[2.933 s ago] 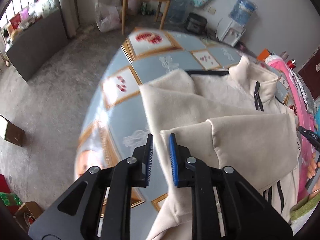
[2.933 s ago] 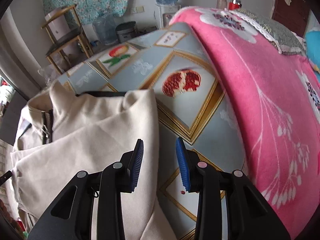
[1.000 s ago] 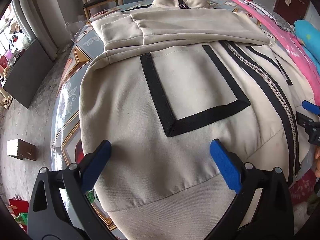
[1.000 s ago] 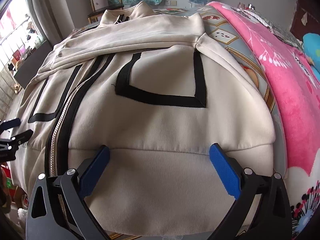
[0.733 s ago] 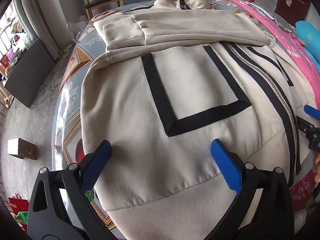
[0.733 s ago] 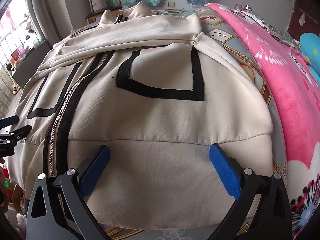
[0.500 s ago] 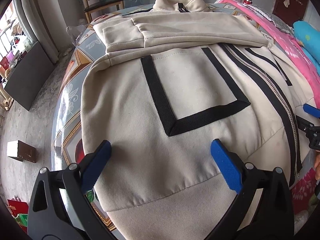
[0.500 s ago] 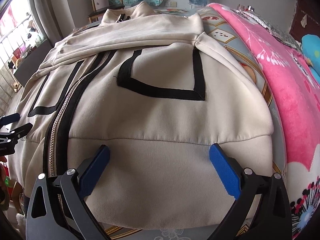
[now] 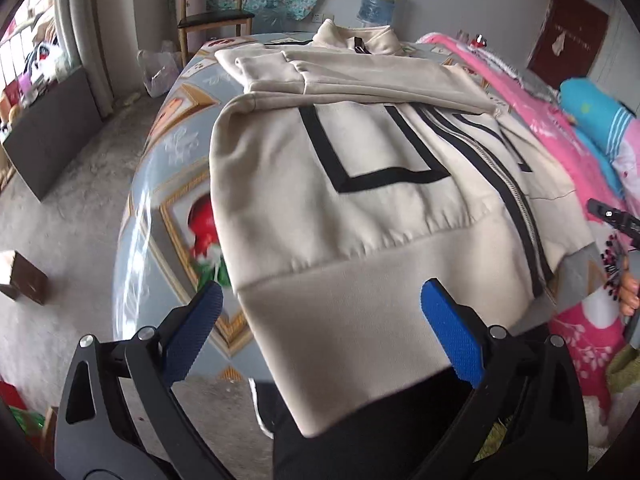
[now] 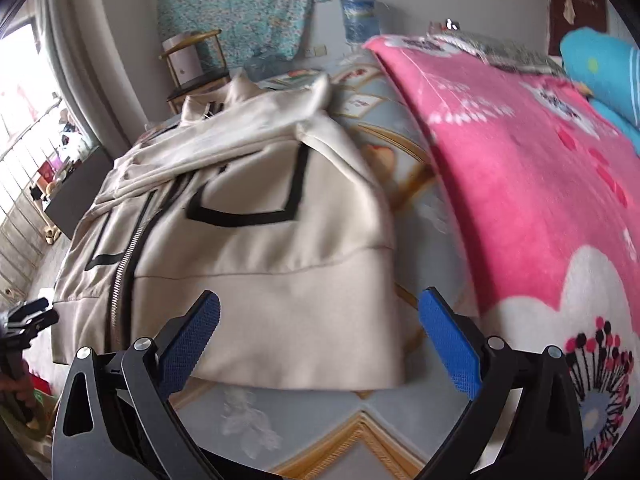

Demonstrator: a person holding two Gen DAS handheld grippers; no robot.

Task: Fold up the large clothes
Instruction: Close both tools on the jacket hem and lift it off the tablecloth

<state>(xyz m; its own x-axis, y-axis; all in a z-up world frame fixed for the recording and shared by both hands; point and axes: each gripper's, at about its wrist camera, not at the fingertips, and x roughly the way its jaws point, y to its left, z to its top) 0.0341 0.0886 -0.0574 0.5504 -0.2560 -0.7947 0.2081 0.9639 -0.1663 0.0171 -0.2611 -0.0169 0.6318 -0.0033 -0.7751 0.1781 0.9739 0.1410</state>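
We see a cream zip-up jacket [image 9: 360, 208] lying front-up on a bed whose cover [image 9: 176, 168] is grey-blue with gold-framed fruit pictures. Its collar points to the far end of the bed, both sleeves are folded across the chest, and the ribbed hem [image 9: 352, 320] hangs a little over the near edge of the bed. Black stripe trim and a metal zipper [image 9: 516, 200] run down the front.

Our left hand-held gripper [image 9: 320, 328] has its jaws spread wide, with nothing between the blue pads [image 9: 450, 334]; it hovers above the hem's left part. Our right hand-held gripper [image 10: 320, 332] is likewise wide apart and holds nothing, sitting near the hem's right corner, over the bed cover [image 10: 304, 428]. In the right wrist view the jacket [image 10: 260, 240] is somewhat blurred.

A pink flowered blanket [image 10: 532, 184] lies beside the jacket on the right, with a blue cushion [image 10: 600, 72] beyond it. A wooden chair [image 9: 212, 16] and a water bottle [image 9: 380, 0] stand by the far wall. Below the hem in the left wrist view we see a dark trouser leg [image 9: 360, 436].
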